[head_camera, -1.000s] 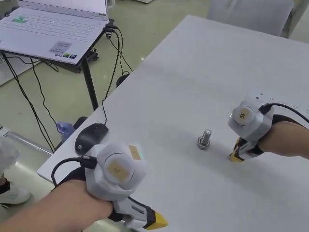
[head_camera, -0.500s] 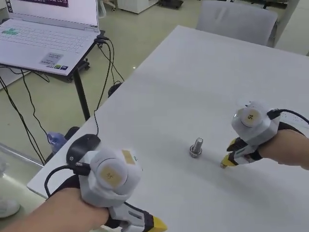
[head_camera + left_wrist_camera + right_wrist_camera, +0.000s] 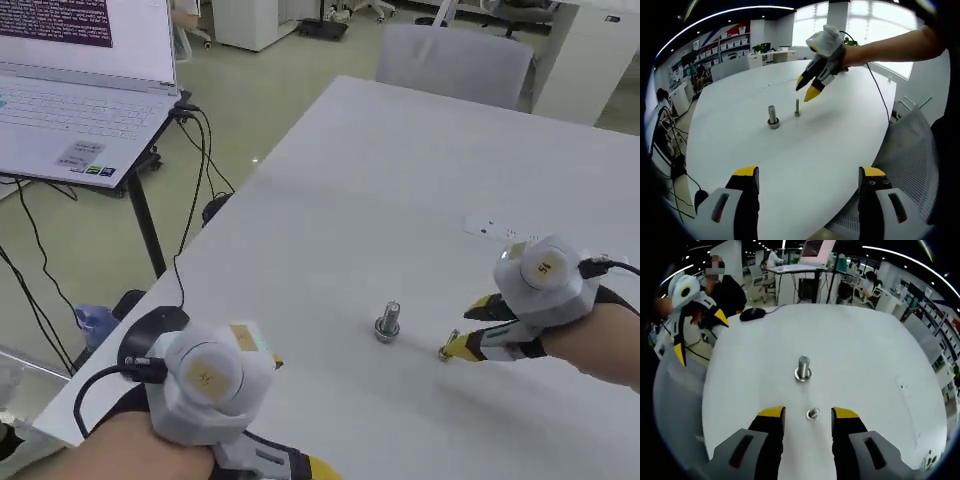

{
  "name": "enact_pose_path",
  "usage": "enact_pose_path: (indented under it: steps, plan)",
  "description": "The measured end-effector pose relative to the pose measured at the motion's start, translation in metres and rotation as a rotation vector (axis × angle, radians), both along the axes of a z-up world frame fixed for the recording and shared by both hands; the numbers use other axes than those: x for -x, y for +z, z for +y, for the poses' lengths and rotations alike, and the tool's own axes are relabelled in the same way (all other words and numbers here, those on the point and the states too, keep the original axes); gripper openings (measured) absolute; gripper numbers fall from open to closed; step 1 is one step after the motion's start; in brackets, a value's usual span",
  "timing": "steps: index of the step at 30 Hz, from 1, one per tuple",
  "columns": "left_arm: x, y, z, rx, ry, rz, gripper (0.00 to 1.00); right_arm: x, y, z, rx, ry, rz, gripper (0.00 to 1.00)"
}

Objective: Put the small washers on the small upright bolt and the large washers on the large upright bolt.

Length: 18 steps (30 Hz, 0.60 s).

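Note:
The large upright bolt (image 3: 388, 322) (image 3: 773, 116) (image 3: 802, 368) stands mid-table on the white table (image 3: 400, 170). Just to its right is the small upright bolt (image 3: 454, 339) (image 3: 797, 107) (image 3: 812, 413). My right gripper (image 3: 462, 328) (image 3: 808, 415) is open, low over the table, with the small bolt between its yellow tips and not touching them. It hangs above the bolts in the left gripper view (image 3: 807, 89). Near the table's front edge, my left gripper (image 3: 298, 415) (image 3: 807, 175) is wide open and holds nothing; it also appears at the left of the right gripper view (image 3: 695, 335). I see no washers.
A black mouse (image 3: 150, 330) (image 3: 752, 314) lies at the table's near left corner. Beyond the left edge, a laptop (image 3: 70, 110) sits on a stand with hanging cables. A grey chair (image 3: 455, 65) stands at the far end. A small white strip (image 3: 490, 228) lies near the right gripper.
The head camera has swung, shifting the whole picture. The right gripper's two yellow tips now stand apart beside the small bolt; a second ago only one tip showed.

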<state>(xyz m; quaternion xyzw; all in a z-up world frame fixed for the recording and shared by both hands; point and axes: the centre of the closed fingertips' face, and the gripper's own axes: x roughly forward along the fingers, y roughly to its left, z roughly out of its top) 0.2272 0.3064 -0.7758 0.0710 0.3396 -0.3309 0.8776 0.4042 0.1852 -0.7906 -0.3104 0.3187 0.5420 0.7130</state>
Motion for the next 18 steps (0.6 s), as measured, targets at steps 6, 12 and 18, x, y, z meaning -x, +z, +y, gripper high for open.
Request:
enact_pose_path:
  steps: [6, 12, 18]
  plan:
    - [-0.002, 0.003, 0.001, 0.021, 0.012, -0.014, 0.81, 0.005, 0.024, -0.006, -0.140, -0.099, -0.038, 0.43]
    - [-0.004, 0.006, 0.000, 0.038, 0.008, -0.023, 0.83, 0.015, 0.044, -0.019, -0.263, -0.194, -0.059, 0.53]
    - [-0.010, 0.014, 0.000, 0.084, 0.029, -0.050, 0.85, 0.037, 0.058, -0.031, -0.373, -0.259, -0.050, 0.60]
